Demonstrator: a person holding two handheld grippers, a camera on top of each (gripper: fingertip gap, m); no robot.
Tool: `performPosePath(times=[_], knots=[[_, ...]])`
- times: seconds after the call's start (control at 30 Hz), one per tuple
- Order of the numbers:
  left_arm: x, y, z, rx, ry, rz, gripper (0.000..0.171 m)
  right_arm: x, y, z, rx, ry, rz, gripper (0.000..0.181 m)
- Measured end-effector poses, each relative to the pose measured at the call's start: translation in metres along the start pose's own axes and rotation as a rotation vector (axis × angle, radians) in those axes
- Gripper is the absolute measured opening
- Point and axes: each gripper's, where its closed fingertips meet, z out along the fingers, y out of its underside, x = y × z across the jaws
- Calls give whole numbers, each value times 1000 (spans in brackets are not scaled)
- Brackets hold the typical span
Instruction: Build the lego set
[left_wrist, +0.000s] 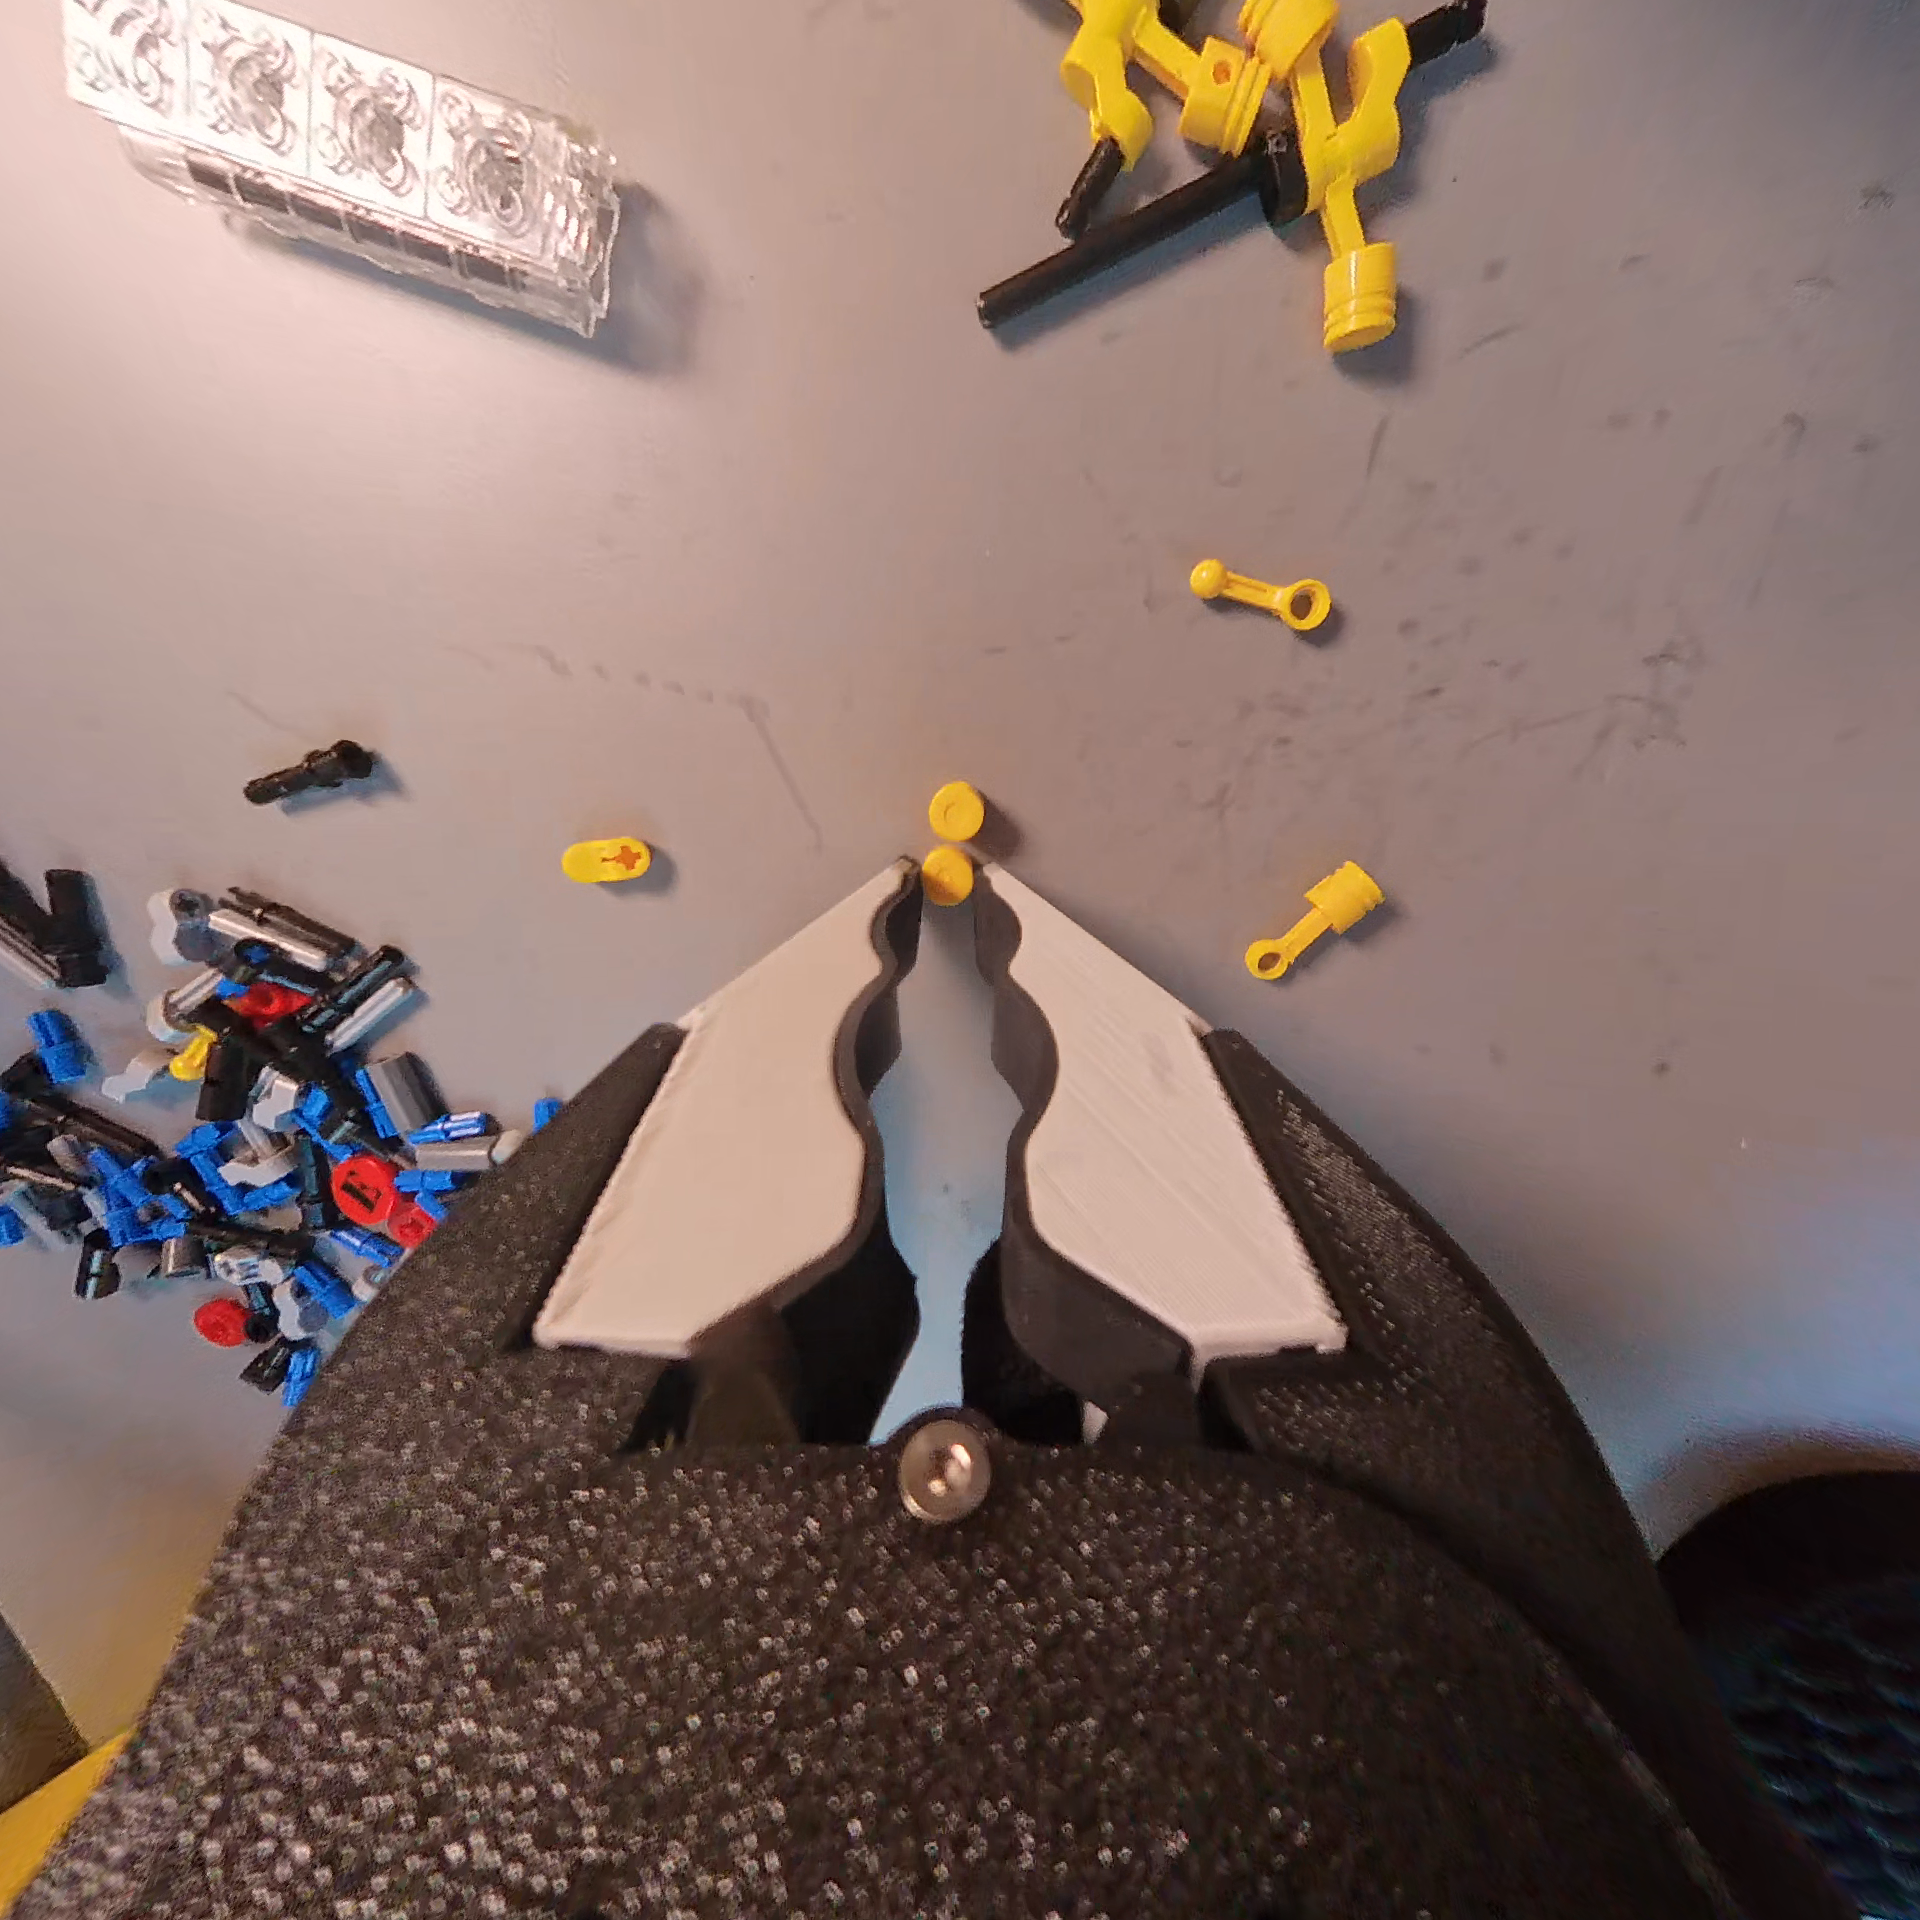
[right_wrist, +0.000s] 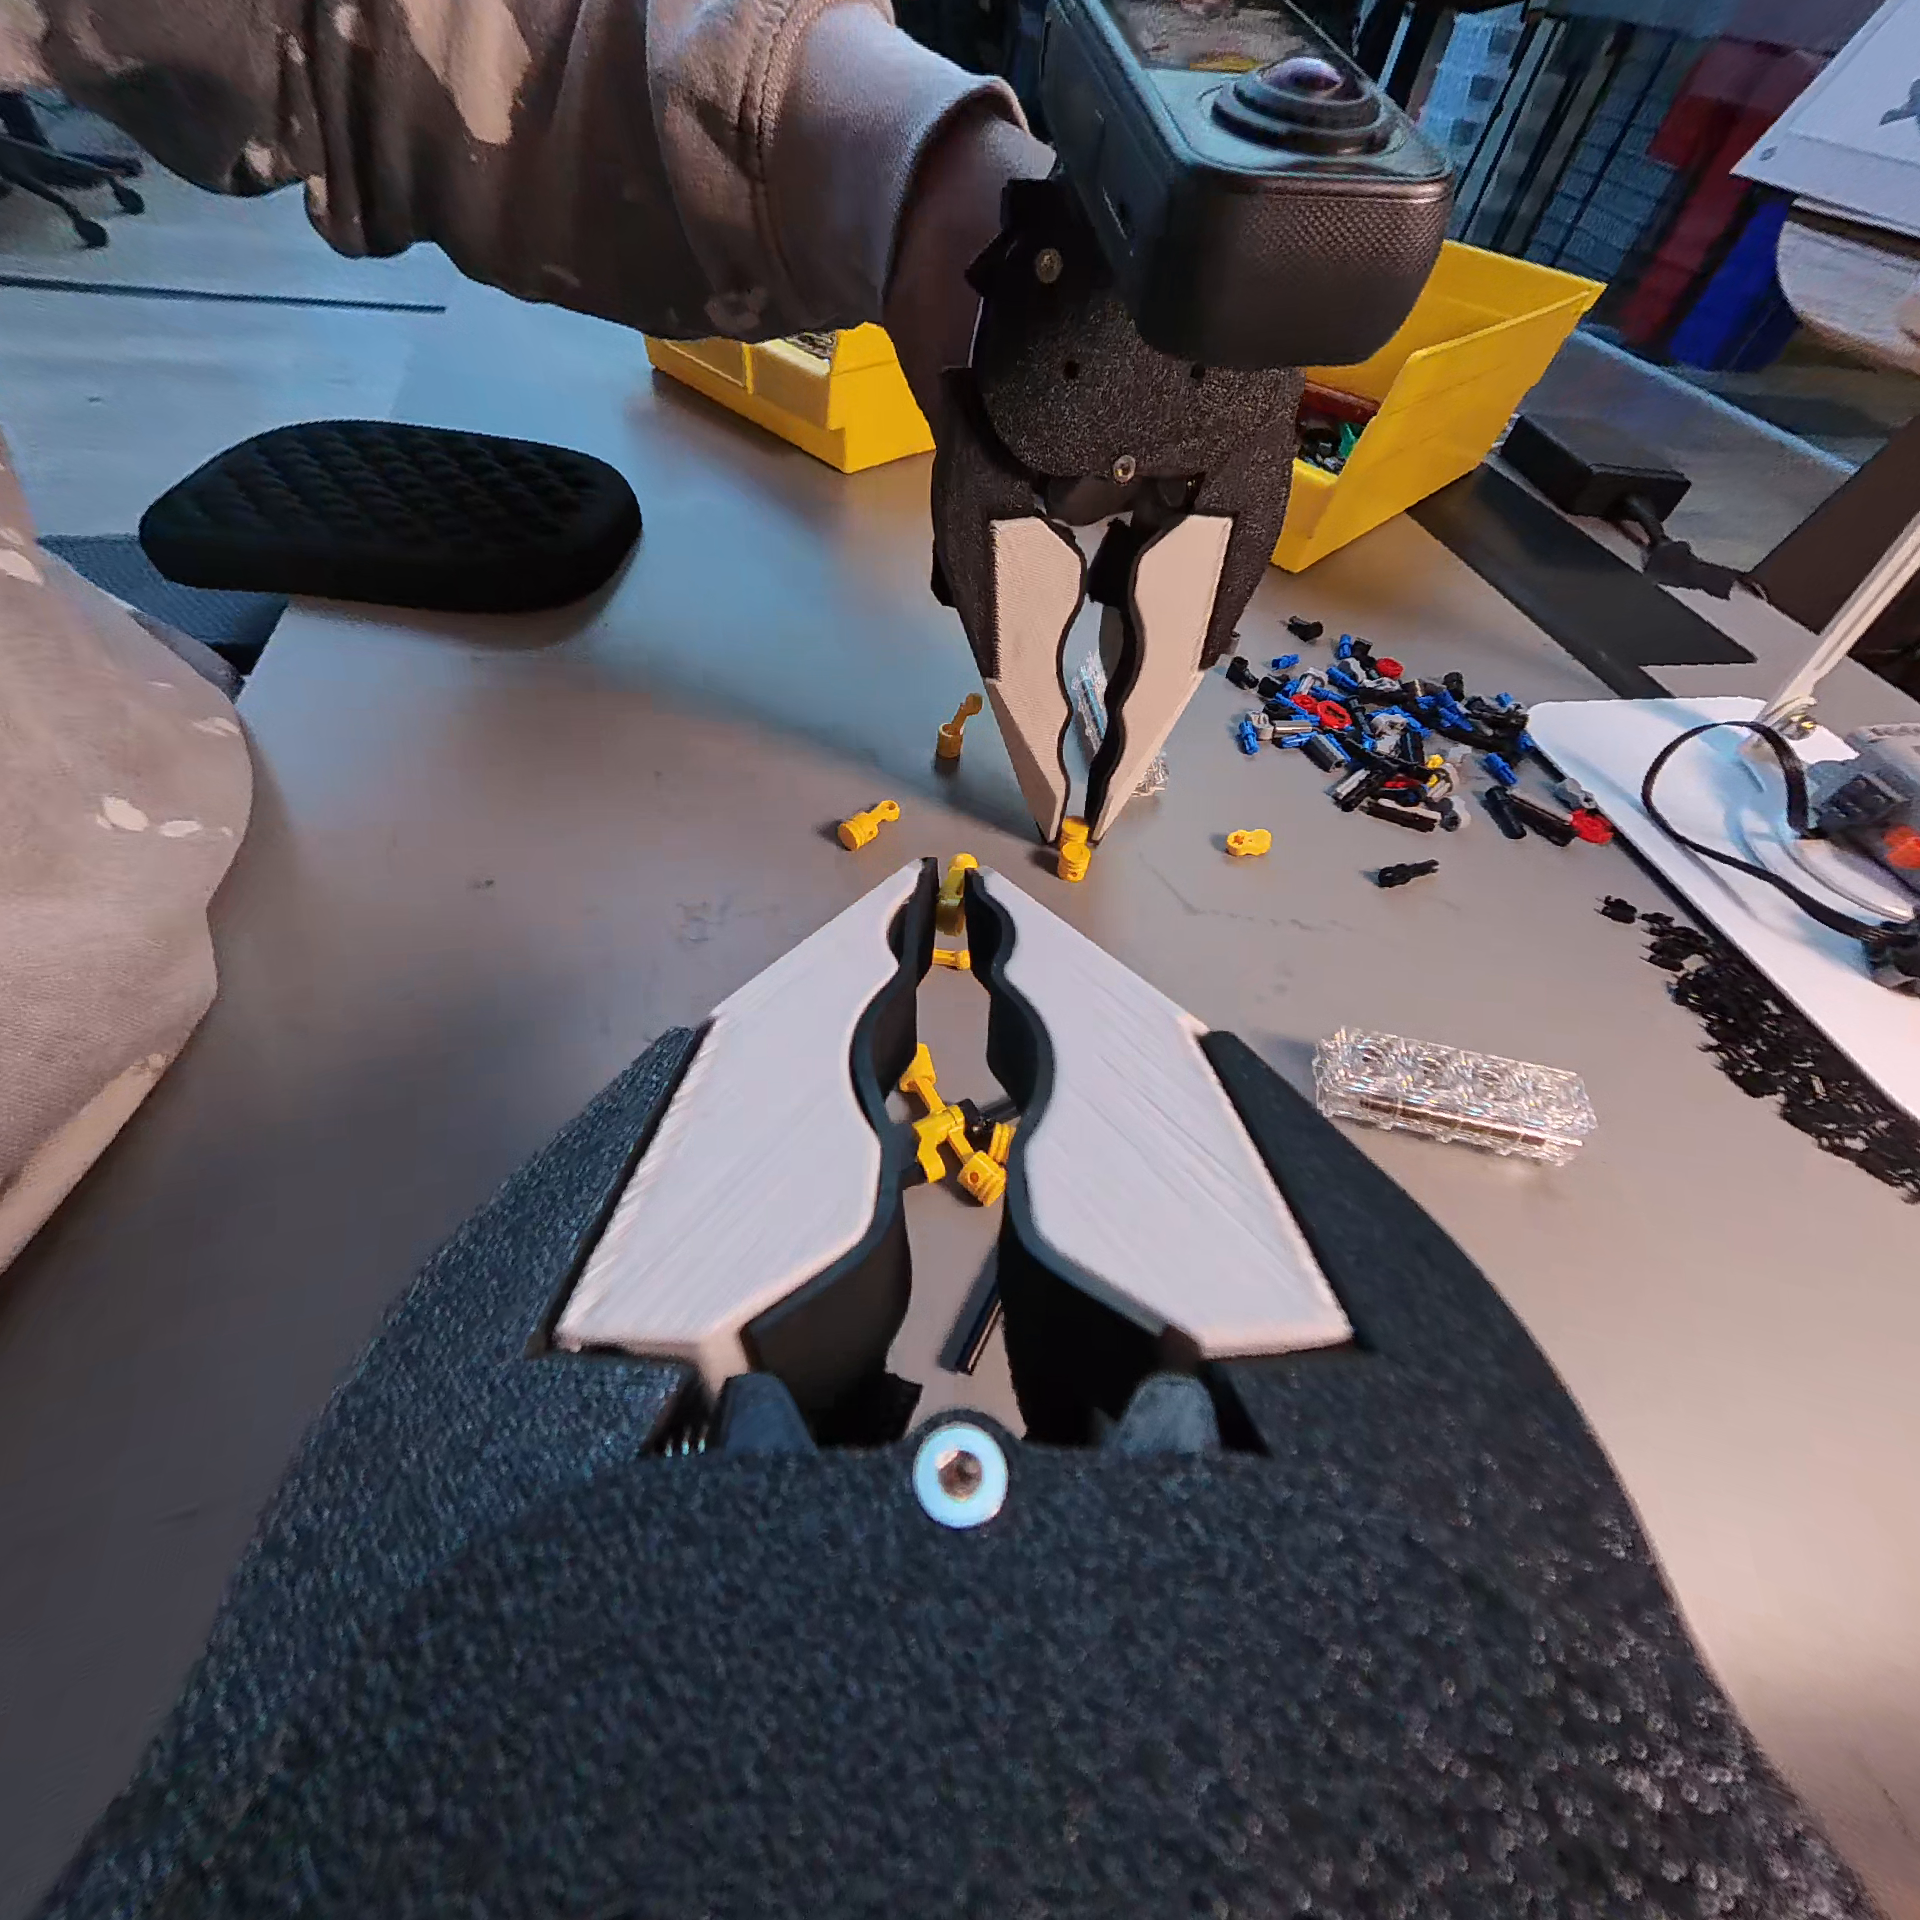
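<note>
My left gripper (left_wrist: 948, 871) points down at the grey table (left_wrist: 1039, 520), shut on a small yellow piston piece (left_wrist: 948, 876); a second yellow piston piece (left_wrist: 956, 810) lies just beyond the tips. From the right wrist view the left gripper (right_wrist: 1072, 831) stands upright with that piece (right_wrist: 1073, 829) between its tips. My right gripper (right_wrist: 948, 878) is shut on a yellow rod piece (right_wrist: 952, 902). A yellow crank assembly on a black axle (right_wrist: 951, 1138) shows under its fingers, and also at the top of the left wrist view (left_wrist: 1247, 114). I cannot tell if the held piece is joined to it.
Loose yellow rods (left_wrist: 1259, 594) (left_wrist: 1314, 920) and a yellow link (left_wrist: 608, 860) lie around. There is a clear brick (right_wrist: 1455, 1107), a pile of blue, black and red parts (right_wrist: 1392, 738), a black pin (right_wrist: 1408, 873), yellow bins (right_wrist: 1434, 395), a black pad (right_wrist: 390, 514) and a white lamp base with a cable (right_wrist: 1714, 790). Across from one pair of fingers to the other is roughly 12 cm. To the yellow link (left_wrist: 608, 860): left tips about 6 cm, right tips about 15 cm. Seen from the right wrist view (right_wrist: 1245, 840) as well.
</note>
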Motion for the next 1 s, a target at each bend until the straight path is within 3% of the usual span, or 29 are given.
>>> performPosePath(times=[0.1,0.27,0.33,0.47,0.6,0.8,1.0], knots=[[5,-9,-12,125,-8,-74,10,-1,-1,0,-6,9,-16,5],[44,-66,-54,714,192,-372,9,-8,-1,5,-14,-6,-38,5],[58,-74,-55,814,209,-407,9,-12,4,9,-40,-26,-46,5],[83,-72,-21,723,106,-329,10,-21,20,14,-136,-68,-93,5],[94,-58,6,537,-20,-190,10,-27,37,17,-224,-89,-130,5],[92,-44,1,458,-61,-140,15,-25,43,18,-256,-77,-138,5],[96,-58,-19,540,-23,-169,13,-21,41,16,-243,-67,-118,5]])
